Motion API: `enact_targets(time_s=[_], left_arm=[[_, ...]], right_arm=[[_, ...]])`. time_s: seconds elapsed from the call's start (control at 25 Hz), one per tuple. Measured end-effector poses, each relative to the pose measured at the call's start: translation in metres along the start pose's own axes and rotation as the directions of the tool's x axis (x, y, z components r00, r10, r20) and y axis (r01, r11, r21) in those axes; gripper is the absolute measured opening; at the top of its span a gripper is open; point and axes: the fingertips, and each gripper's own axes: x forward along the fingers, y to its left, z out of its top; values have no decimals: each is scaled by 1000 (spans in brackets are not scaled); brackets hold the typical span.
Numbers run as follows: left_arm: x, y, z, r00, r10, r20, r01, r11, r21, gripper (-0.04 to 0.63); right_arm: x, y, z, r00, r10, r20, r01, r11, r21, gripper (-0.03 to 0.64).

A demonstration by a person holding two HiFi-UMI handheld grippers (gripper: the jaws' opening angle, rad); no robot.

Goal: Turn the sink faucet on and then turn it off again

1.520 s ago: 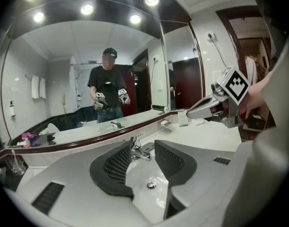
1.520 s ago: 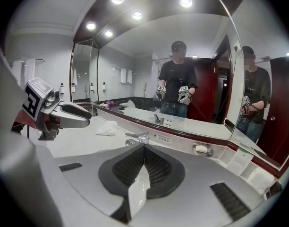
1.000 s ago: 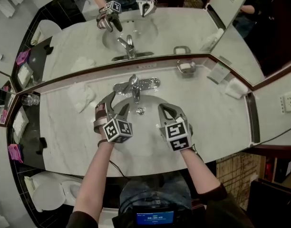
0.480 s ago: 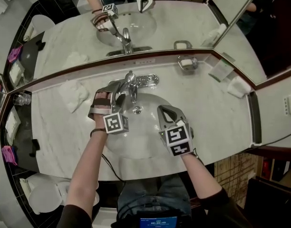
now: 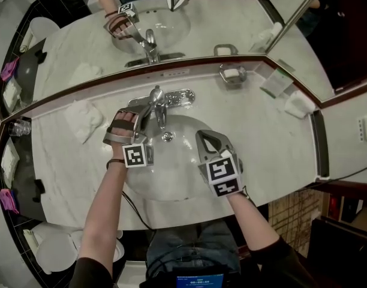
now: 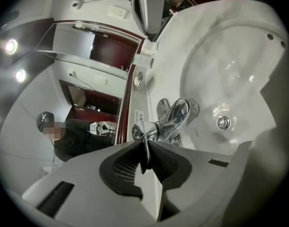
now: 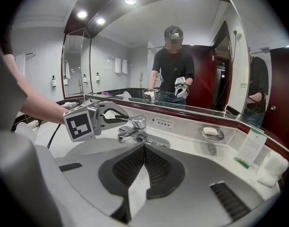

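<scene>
Closing on faucet lever: L gripper, arm outstretched.

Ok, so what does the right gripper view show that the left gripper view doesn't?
Only the right gripper view shows the left gripper from outside, with its marker cube and the forearm behind it, plus the right gripper shut on nothing. Only the left gripper view shows the drain and the left gripper's jaws, which have just been closing, pinched on the faucet lever. Both show the faucet and the mirror.
</scene>
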Motion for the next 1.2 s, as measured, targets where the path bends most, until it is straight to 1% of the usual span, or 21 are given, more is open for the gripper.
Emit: enact_targets(time_s=[0.32,0.52,0.72,0.92,1.2], left_arm=[[0,1,0,999,-42,7,42,999,-20,54],[0,5,1,993,-117,23,117,993,-19,55],[0,6,2,978,-208,30,210,977,-46,57],[0,10,4,966,-255,34,256,964,-66,61],[3,11,2,936,-351,24,352,935,-46,63]], right_arm=[[-3,5,-4,1000,7,-3,-7,1000,11,22],[-6,0,-2,1000,0,1,0,1000,16,22],[-8,-5,2,1000,0,9,0,1000,23,21],[-10,-11,5,1000,-1,11,1,1000,30,21],[-11,-13,15,1000,3,20,-3,1000,31,23]])
